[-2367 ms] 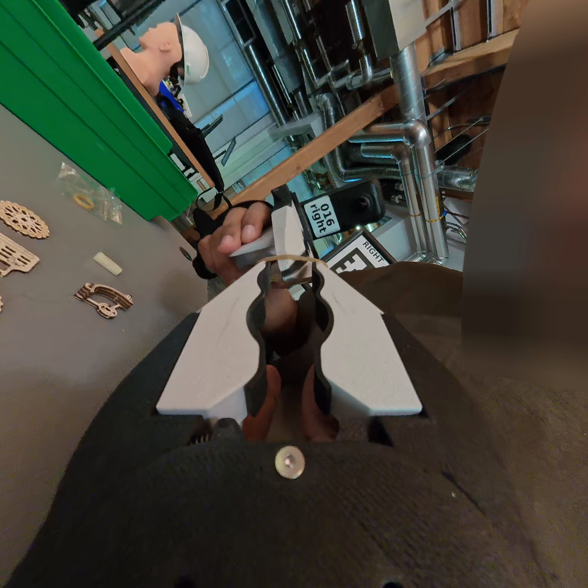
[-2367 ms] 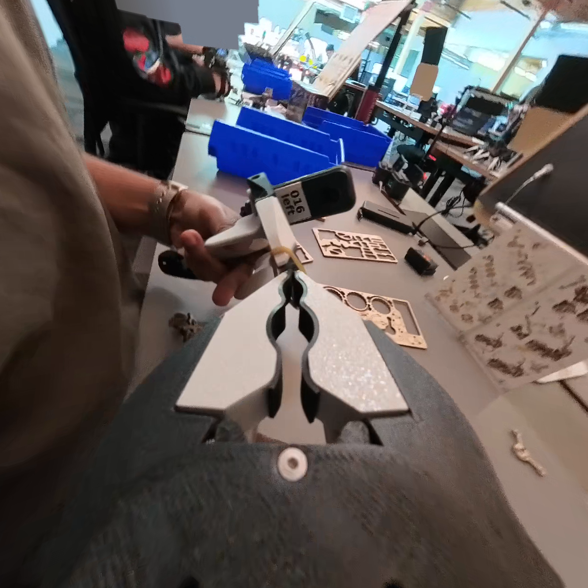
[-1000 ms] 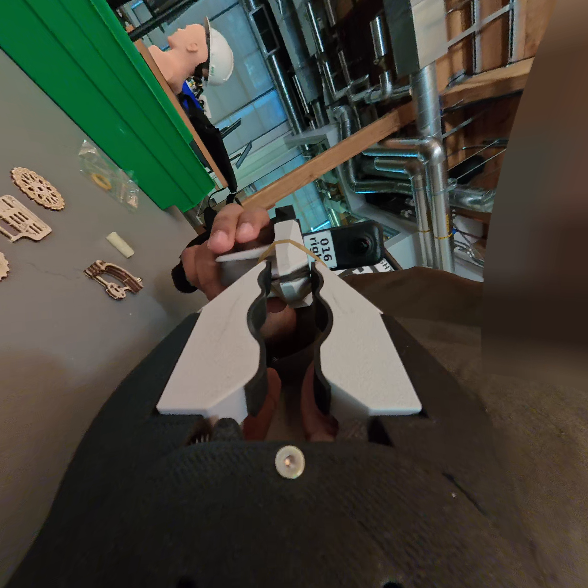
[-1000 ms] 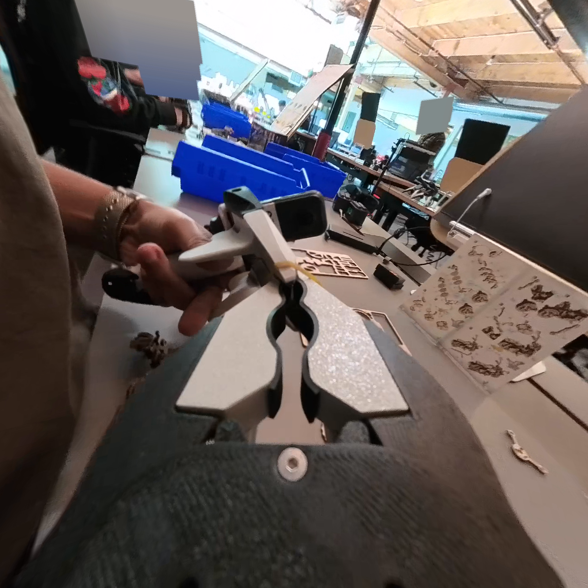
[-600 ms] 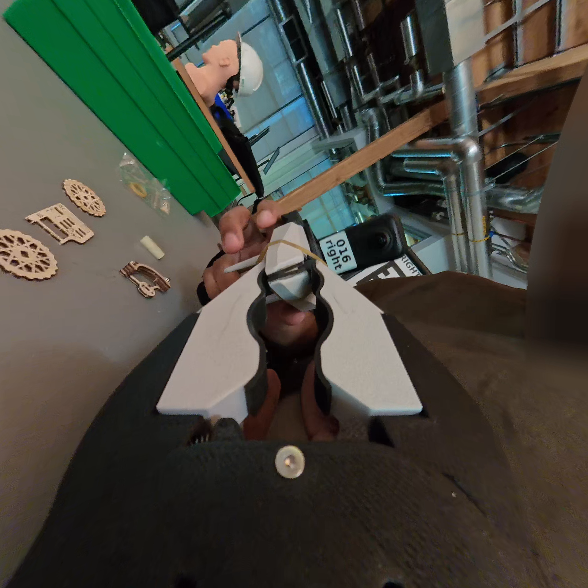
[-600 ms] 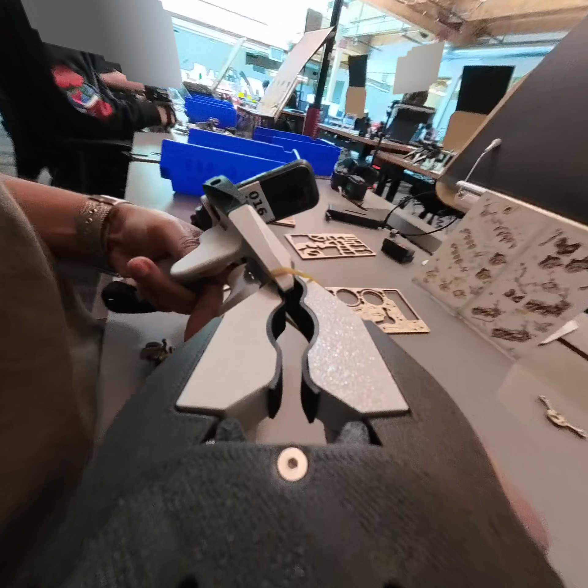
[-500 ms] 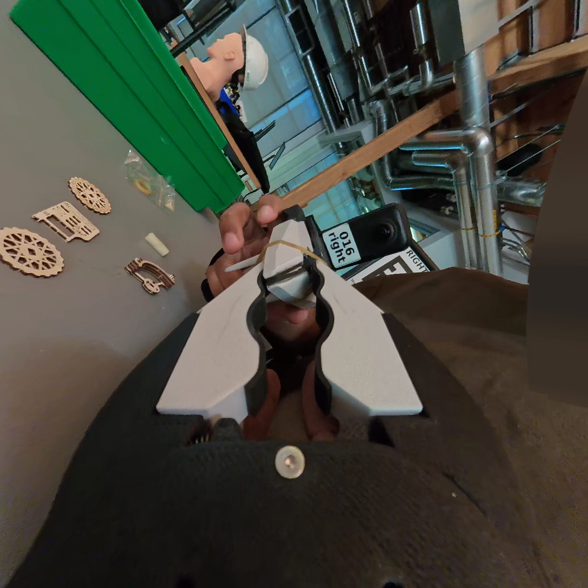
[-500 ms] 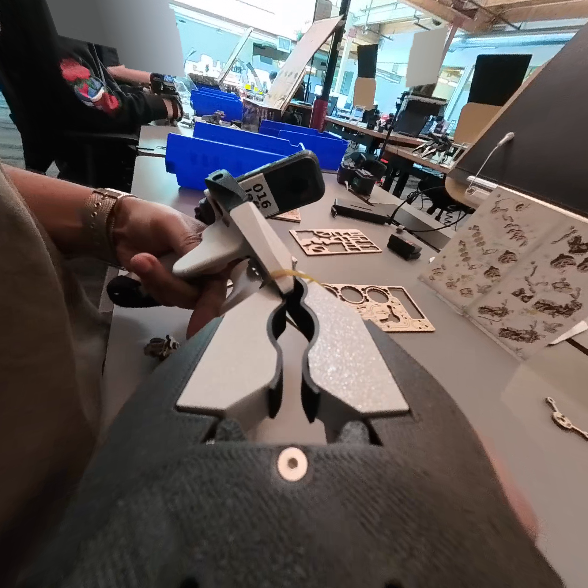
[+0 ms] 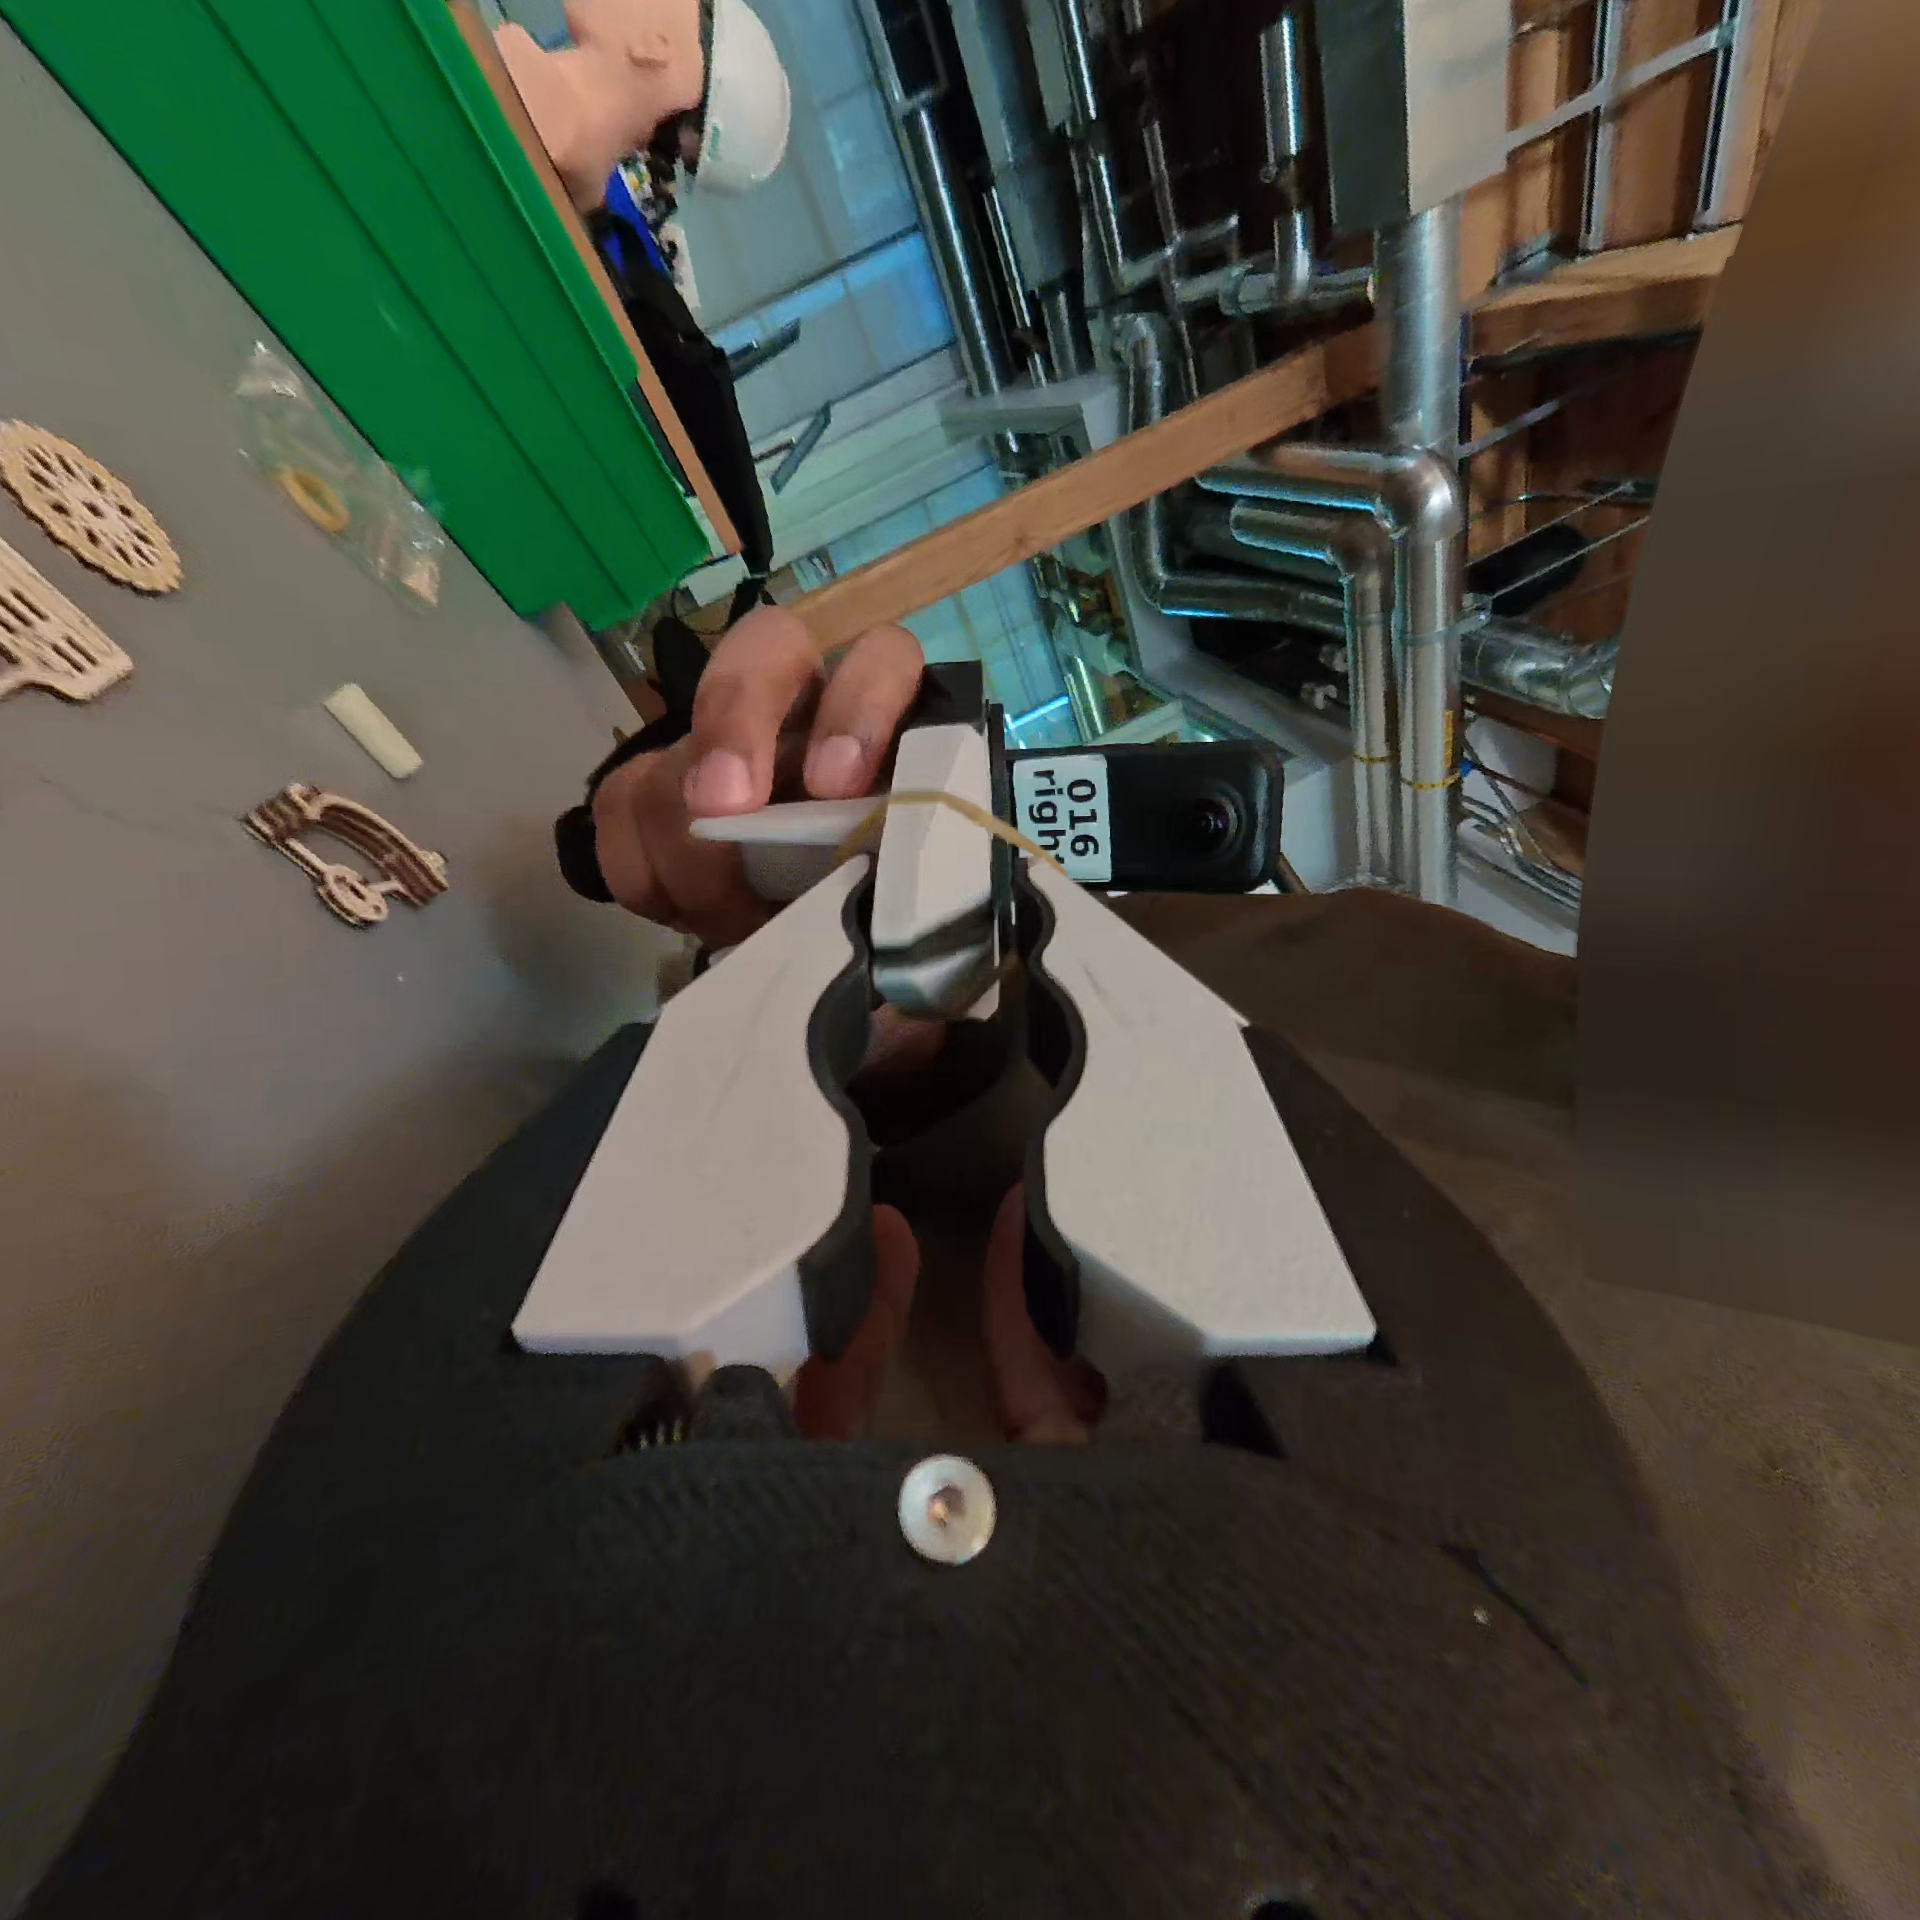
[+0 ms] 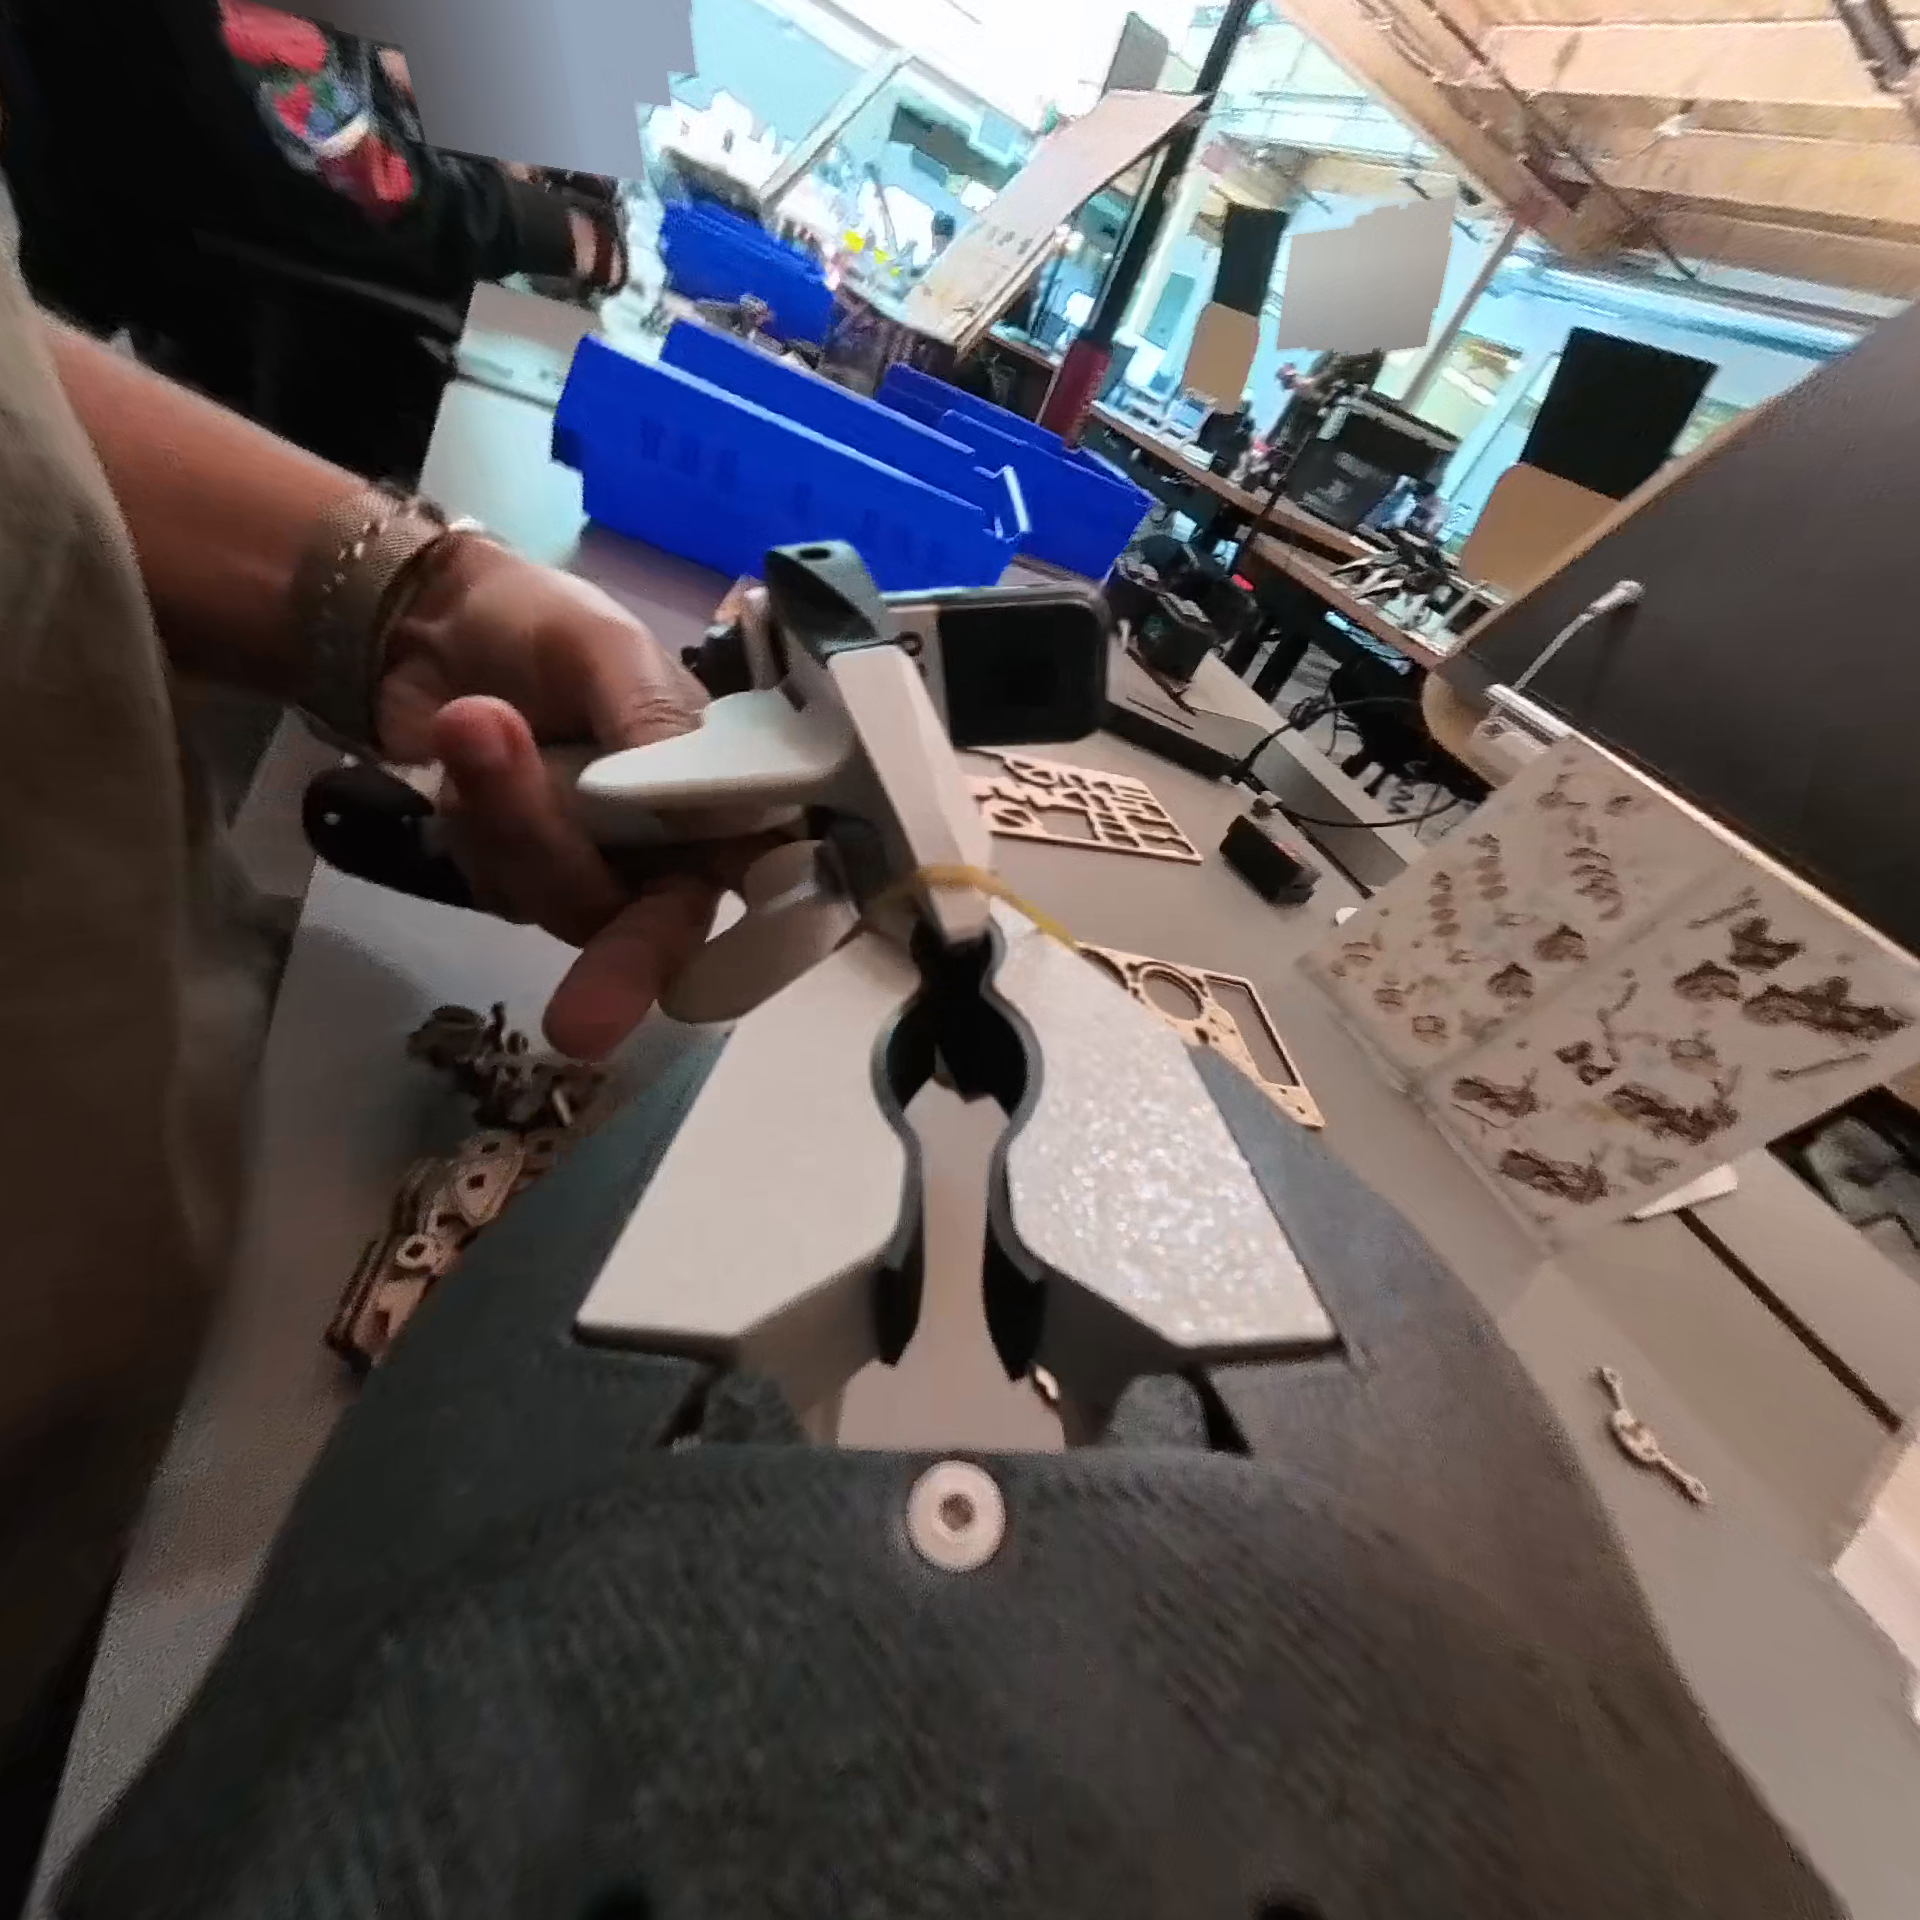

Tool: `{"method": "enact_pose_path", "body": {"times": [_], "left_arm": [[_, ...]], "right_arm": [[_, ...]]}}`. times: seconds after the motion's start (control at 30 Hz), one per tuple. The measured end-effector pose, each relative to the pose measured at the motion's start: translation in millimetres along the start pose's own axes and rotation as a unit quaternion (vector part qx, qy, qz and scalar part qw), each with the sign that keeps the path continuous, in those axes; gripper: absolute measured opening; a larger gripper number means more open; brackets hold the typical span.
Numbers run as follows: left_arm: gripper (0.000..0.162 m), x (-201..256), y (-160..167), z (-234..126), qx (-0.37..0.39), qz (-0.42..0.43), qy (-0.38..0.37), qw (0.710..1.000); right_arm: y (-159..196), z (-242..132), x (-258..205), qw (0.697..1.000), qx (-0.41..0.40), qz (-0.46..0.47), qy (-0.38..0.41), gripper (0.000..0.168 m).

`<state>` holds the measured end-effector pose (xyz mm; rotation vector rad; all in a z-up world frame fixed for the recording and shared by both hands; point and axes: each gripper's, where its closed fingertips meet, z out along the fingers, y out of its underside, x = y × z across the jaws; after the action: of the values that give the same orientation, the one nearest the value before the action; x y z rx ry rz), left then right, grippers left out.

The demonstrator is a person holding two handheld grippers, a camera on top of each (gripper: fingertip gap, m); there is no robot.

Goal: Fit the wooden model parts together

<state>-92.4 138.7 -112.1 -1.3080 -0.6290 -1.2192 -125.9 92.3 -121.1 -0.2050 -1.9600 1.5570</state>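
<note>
My two grippers meet tip to tip in the air above the grey table (image 9: 208, 1039), turned crosswise to each other. In the left wrist view my left gripper (image 9: 940, 914) is open, its jaws apart around the right gripper's tip. In the right wrist view my right gripper (image 10: 956, 961) has its jaws a narrow gap apart with the left gripper's fingertip between them. A yellow rubber band (image 9: 935, 798) is stretched across where the tips meet; it also shows in the right wrist view (image 10: 961, 876). Neither gripper holds a wooden part. Loose wooden parts lie on the table: a gear (image 9: 88, 509), a slotted plate (image 9: 47, 634) and a dark curved piece (image 9: 348, 854).
A green panel (image 9: 416, 312) borders the table. Two cut-out wooden sheets (image 10: 1091, 821) (image 10: 1210, 1023), a chain of wooden links (image 10: 447, 1216), an instruction sheet (image 10: 1621, 987), a small loose piece (image 10: 1652, 1439) and blue bins (image 10: 779, 468) are on the table. Another person stands behind. Left tips to right tips: about 5 cm. The dark curved piece (image 9: 348, 854) is about 15 cm from both grippers' fingertips. The slotted plate (image 9: 47, 634) is about equally far from each gripper, around 15 cm.
Both grippers stay tip to tip with the band across them. Both have tilted and shifted a little, so the table behind them shows from a different angle.
</note>
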Motion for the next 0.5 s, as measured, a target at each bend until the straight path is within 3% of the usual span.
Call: {"method": "enact_pose_path", "body": {"times": [0.13, 0.27, 0.5], "left_arm": [[0.026, 2.0, -3.2, 2.0, 0.018, -0.001, 0.008, 1.0], [0.026, 5.2, -7.0, 5.6, 0.044, 0.006, 0.022, 0.999], [0.021, 6.2, -15.0, 0.6, 0.056, 0.022, -0.002, 0.998]], "right_arm": [[-6.1, -2.9, 13.6, 0.995, 0.047, 0.074, 0.04, 0.0], [-7.3, 2.4, 13.7, 0.996, 0.032, 0.03, 0.076, 0.0], [-13.6, -5.6, 22.8, 0.99, 0.074, 0.072, 0.099, 0.0]]}}
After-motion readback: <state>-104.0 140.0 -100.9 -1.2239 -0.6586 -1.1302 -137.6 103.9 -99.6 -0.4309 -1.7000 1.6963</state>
